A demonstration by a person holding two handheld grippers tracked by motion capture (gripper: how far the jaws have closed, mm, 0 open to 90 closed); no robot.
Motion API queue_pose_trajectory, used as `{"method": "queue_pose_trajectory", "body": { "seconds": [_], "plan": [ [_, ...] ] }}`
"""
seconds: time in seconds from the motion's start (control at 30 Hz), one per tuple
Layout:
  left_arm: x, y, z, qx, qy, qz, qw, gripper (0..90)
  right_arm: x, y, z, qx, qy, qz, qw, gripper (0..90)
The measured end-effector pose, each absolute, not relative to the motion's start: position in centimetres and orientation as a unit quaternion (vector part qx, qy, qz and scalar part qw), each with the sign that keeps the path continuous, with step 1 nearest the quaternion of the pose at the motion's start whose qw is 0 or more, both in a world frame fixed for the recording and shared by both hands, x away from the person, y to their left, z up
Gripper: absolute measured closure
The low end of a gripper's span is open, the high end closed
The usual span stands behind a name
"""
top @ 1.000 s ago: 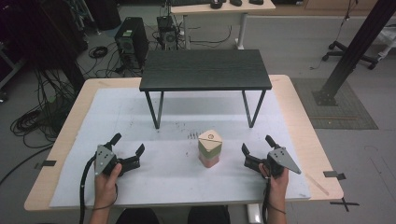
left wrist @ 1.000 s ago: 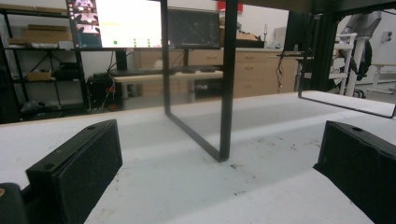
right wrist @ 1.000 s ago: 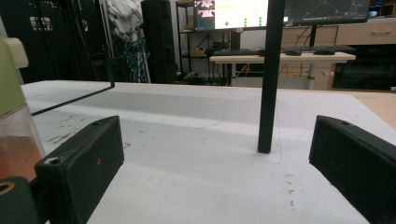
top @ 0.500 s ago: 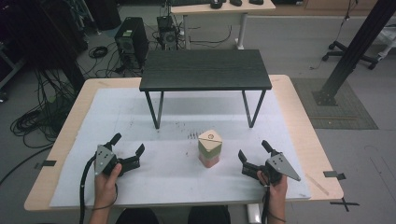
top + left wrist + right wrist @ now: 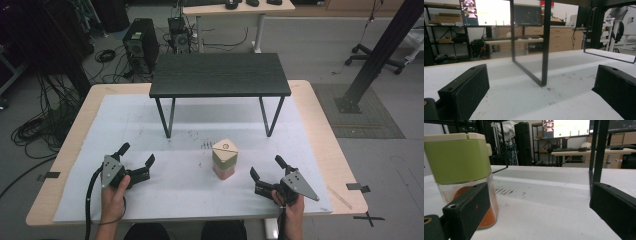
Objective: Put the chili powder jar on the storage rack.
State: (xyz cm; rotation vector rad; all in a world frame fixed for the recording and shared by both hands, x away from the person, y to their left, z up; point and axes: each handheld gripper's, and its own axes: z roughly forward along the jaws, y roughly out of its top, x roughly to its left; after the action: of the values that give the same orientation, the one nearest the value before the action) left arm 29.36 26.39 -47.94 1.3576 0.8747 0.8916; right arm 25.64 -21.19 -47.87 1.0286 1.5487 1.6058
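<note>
No lettering, number or brand can be read anywhere. The monitor (image 5: 500, 12) in the left gripper view and the screen (image 5: 566, 128) in the right gripper view show bright windows too blurred to read. The jar (image 5: 224, 158) lid bears a small round mark, illegible.

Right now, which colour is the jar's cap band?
Green, on the jar; the right gripper view shows it best.

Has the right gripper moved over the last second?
Yes. The right gripper has shifted left toward the spice jar and slightly nearer the table's front edge, jaws open.
</note>
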Motion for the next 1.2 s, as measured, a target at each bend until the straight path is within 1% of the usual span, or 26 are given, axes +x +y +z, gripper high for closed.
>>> {"method": "queue_pose_trajectory", "body": {
  "seconds": [0.47,1.2],
  "plan": [
    [29.3,26.4,-47.9,0.587,0.377,0.386,0.604,0.2,24.4,-19.5,-47.9,0.378,0.599,0.627,0.323,2.7],
    [29.3,26.4,-47.9,0.586,0.376,0.387,0.604,0.2,23.7,-17.4,-47.9,0.361,0.603,0.640,0.311,2.4]
  ]
}}
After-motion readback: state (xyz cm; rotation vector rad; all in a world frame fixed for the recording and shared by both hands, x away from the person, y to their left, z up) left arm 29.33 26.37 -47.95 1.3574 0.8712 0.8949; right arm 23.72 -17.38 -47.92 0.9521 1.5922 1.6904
